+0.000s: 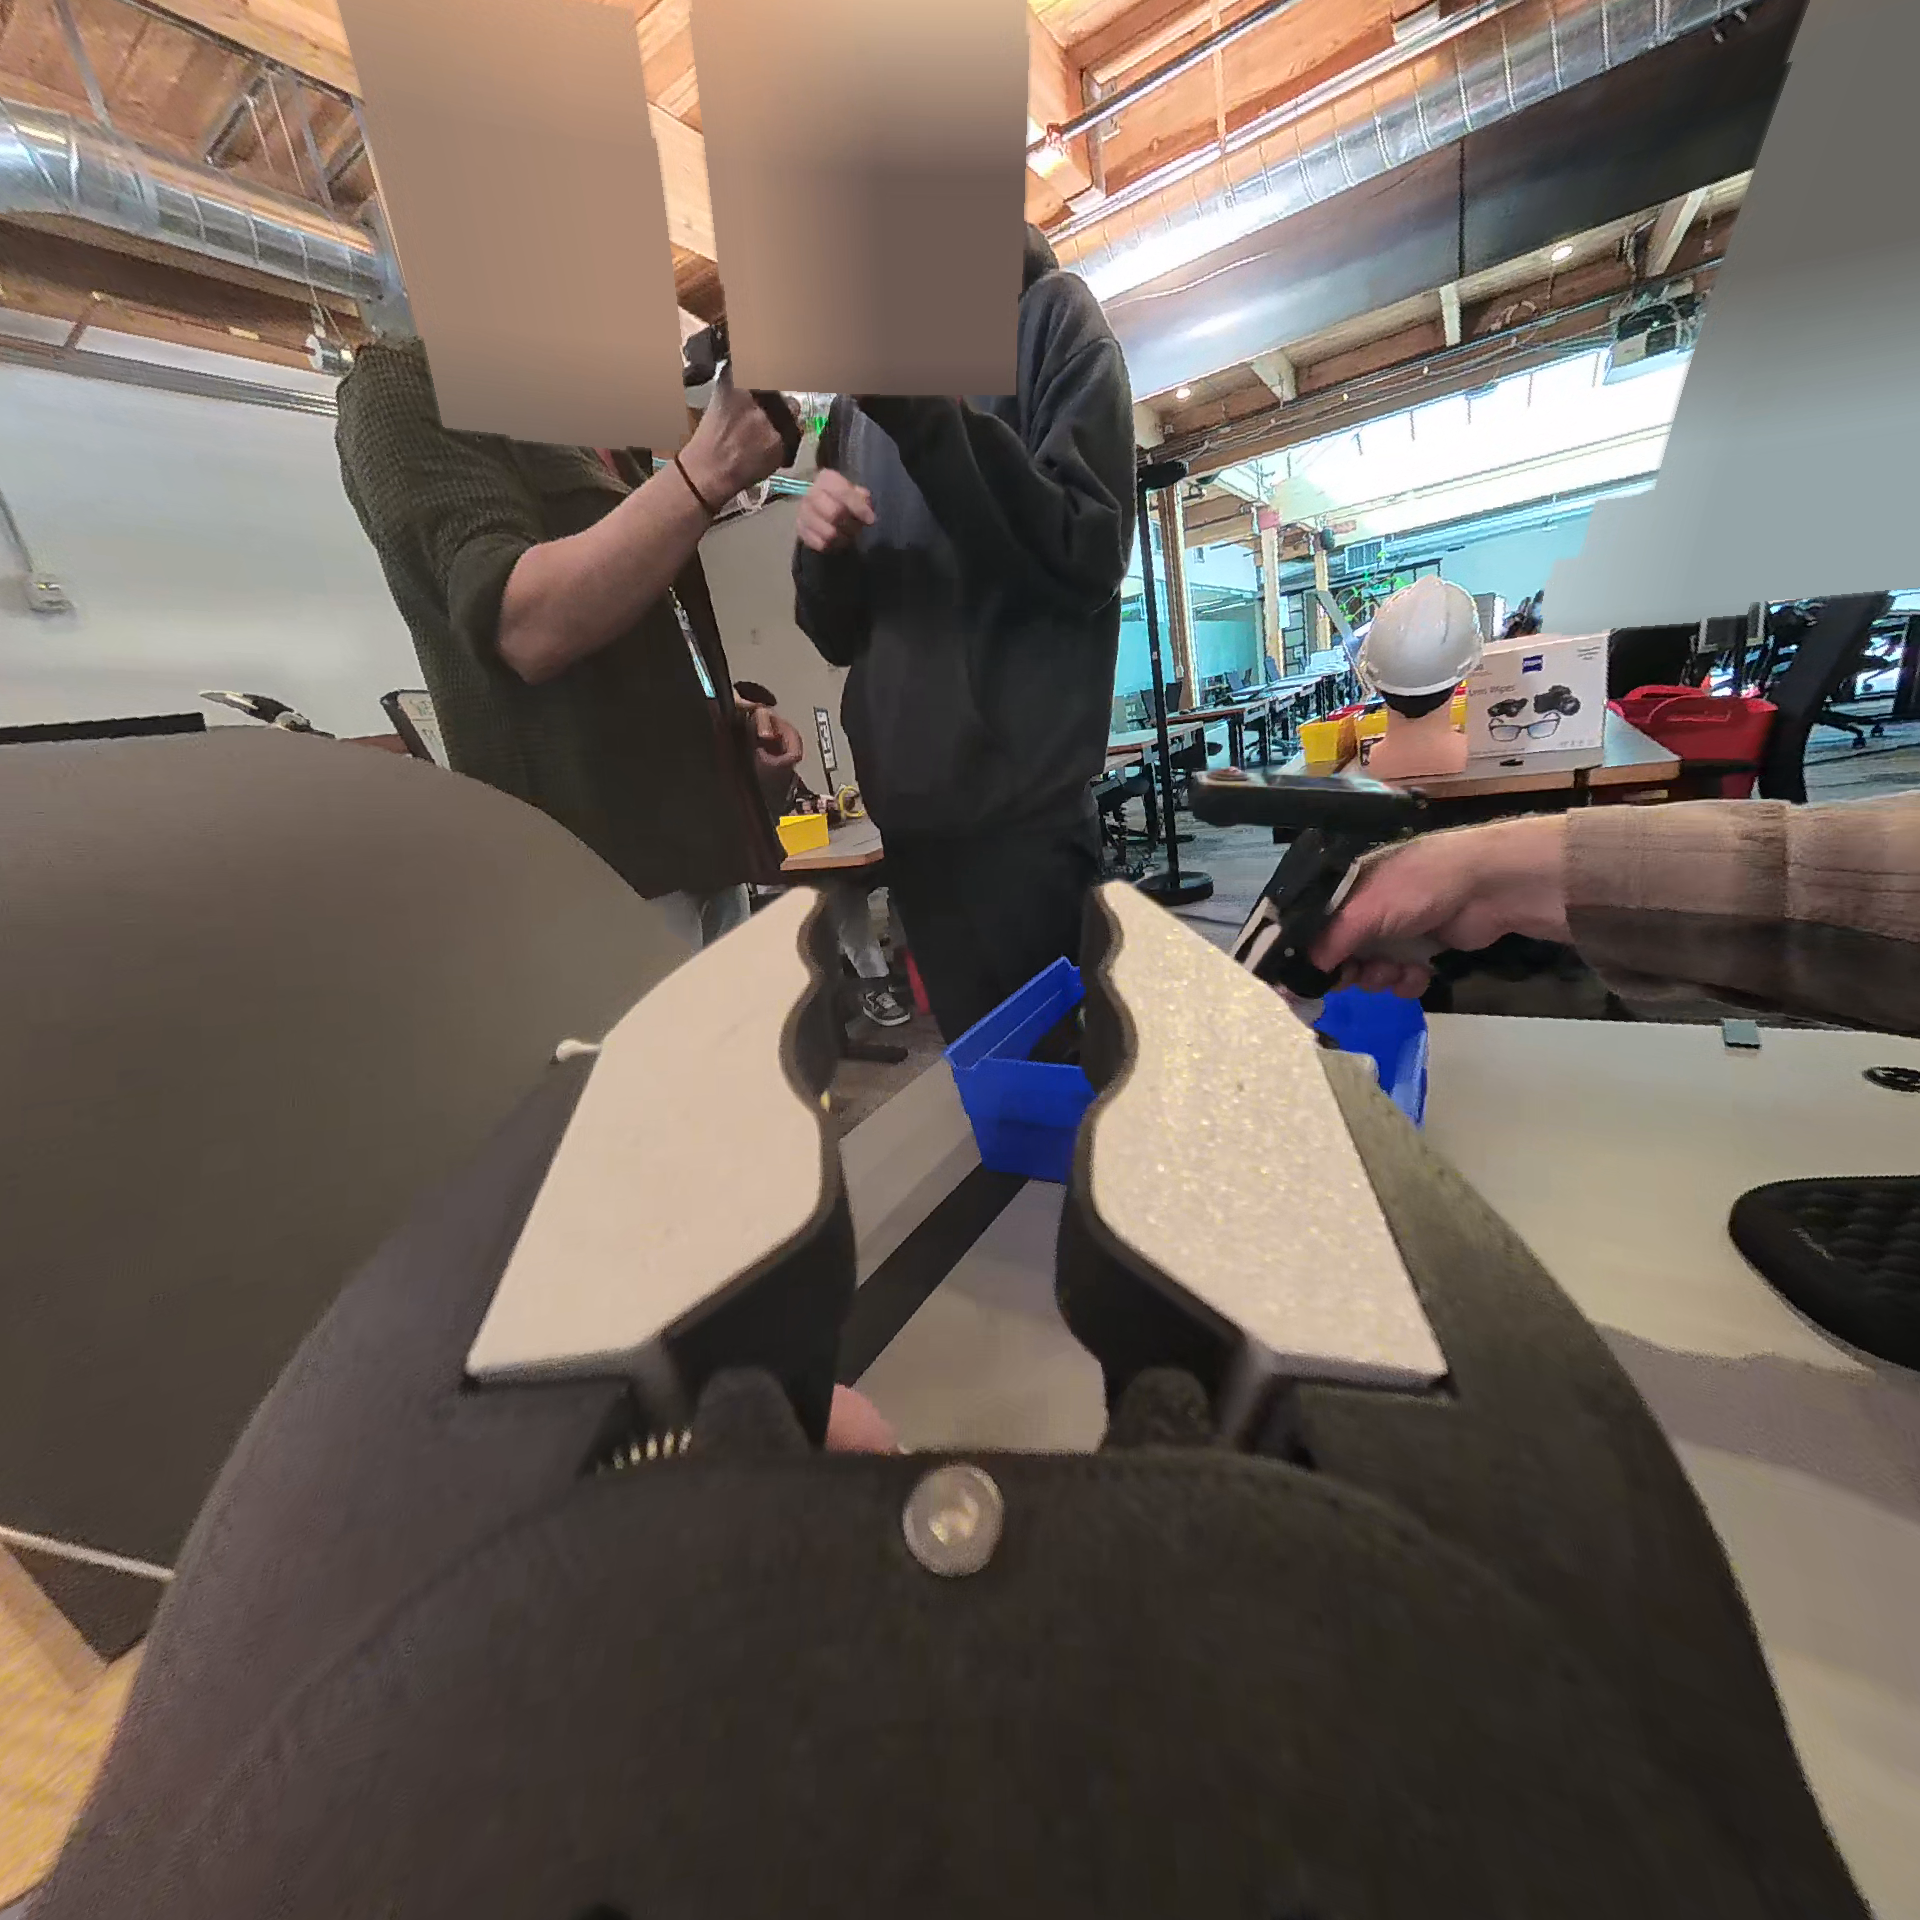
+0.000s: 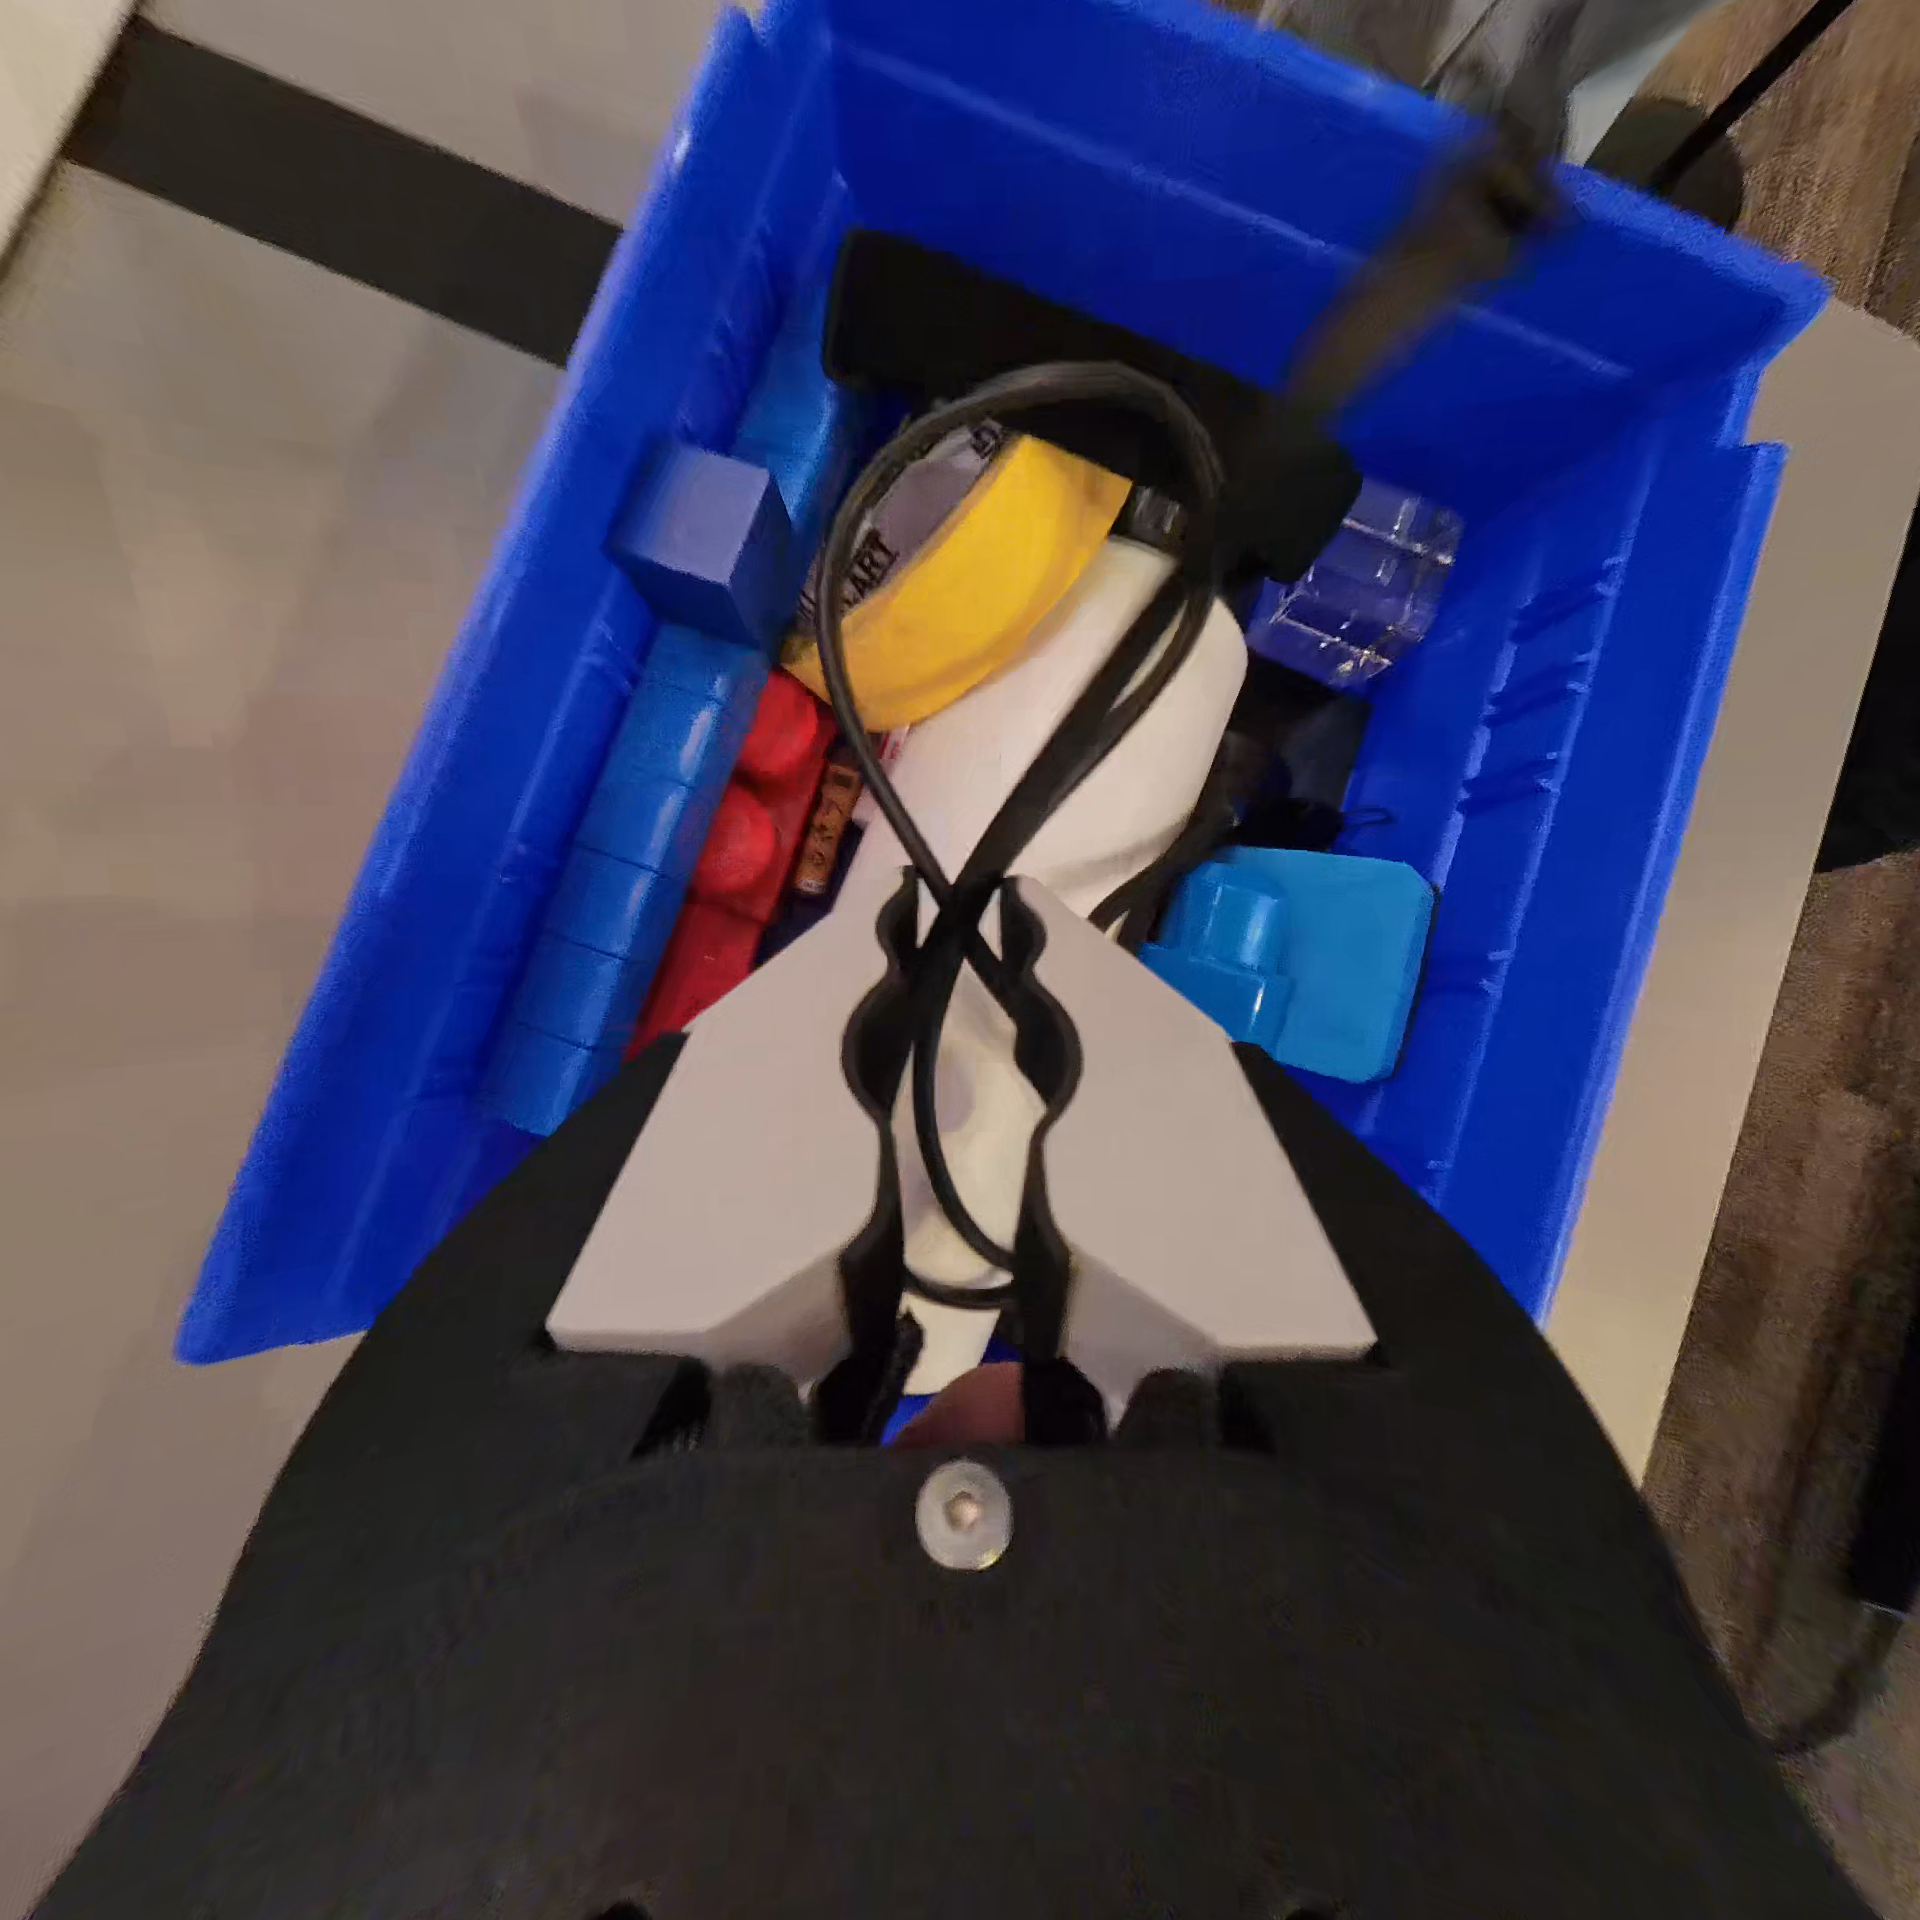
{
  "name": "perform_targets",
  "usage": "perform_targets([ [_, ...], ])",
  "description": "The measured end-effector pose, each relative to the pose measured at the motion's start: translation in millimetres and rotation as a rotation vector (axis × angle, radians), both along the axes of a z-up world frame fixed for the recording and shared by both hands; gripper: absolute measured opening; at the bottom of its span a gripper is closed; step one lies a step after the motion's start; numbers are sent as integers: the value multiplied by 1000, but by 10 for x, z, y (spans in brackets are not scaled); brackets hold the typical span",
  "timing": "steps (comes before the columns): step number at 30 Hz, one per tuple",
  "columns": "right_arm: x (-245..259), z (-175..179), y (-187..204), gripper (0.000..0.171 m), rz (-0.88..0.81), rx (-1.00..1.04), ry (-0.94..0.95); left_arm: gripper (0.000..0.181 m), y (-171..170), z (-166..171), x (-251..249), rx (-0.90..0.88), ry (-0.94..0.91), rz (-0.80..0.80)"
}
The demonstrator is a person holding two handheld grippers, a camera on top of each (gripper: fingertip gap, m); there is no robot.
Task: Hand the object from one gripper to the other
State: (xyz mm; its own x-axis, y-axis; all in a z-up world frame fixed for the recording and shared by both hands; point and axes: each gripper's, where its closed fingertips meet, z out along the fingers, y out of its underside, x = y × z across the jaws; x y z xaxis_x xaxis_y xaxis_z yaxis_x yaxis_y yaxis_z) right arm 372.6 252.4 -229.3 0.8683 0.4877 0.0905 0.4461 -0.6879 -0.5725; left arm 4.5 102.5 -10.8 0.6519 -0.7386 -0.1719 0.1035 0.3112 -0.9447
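Left tool (image 1: 951,997): released and empty, poised above the near tabletop (image 1: 1621,1122), facing the bin (image 1: 1013,1112). Right tool (image 2: 961,914): over the bin (image 2: 1621,790), clenched on a black cable (image 2: 862,644) whose loop lies across the clutter. Pickup appears underway; lift-out and handover remain.

White table (image 1: 1621,1122) carries a blue bin (image 1: 1023,1117) and a black mat (image 1: 1839,1262)
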Motion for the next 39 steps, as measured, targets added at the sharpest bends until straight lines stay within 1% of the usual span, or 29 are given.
perform_targets([
  [2,15,-41,14,34,17,-14,-48,45,28,-20,-16,-9,4,6],
  [4,26,15,23,43,37,-2,-88,46,49,-34,-31,-16,8,10],
  [5,32,55,17,53,51,1,-107,46,65,-42,-43,-19,12,18],
  [7,76,150,-14,63,81,2,-163,47,94,-68,-58,-39,28,24],
  [9,122,308,-44,76,97,26,-207,50,112,-74,-77,-58,31,25],
  [11,158,563,-55,81,90,102,-245,50,134,-75,-110,-64,39,42],
  [13,122,908,-68,82,93,239,-272,50,163,-87,-146,-58,67,72],
  [15,-38,1271,-117,80,117,392,-225,51,197,-125,-175,-44,123,114],
  [16,-194,1459,-166,79,160,472,-163,51,215,-141,-188,-32,149,140],
  [18,-559,1898,-325,77,261,658,18,50,224,-155,-182,-12,180,169],
  [20,-780,2303,-504,73,325,835,157,50,208,-164,-152,11,214,187],
  [22,-888,2589,-660,67,365,975,253,50,196,-177,-123,37,250,203],
  [23,-938,2675,-735,65,398,1024,293,50,195,-187,-112,44,263,209],
  [27,-1014,2820,-934,63,495,1164,406,49,211,-218,-74,38,254,203],
  [29,-969,2841,-1001,58,520,1231,422,49,241,-259,-57,33,254,205],
  [30,-937,2817,-1014,59,530,1243,423,49,258,-284,-49,30,259,206],
  [31,-880,2799,-1010,61,520,1252,440,49,272,-310,-42,25,264,207],
  [34,-751,2730,-1016,58,521,1261,541,49,305,-350,-37,20,263,211],
  [36,-688,2674,-933,61,499,1250,524,49,312,-344,-43,17,245,208],
  [39,-610,2785,-983,60,473,1267,623,49,313,-340,-53,8,234,205],
])
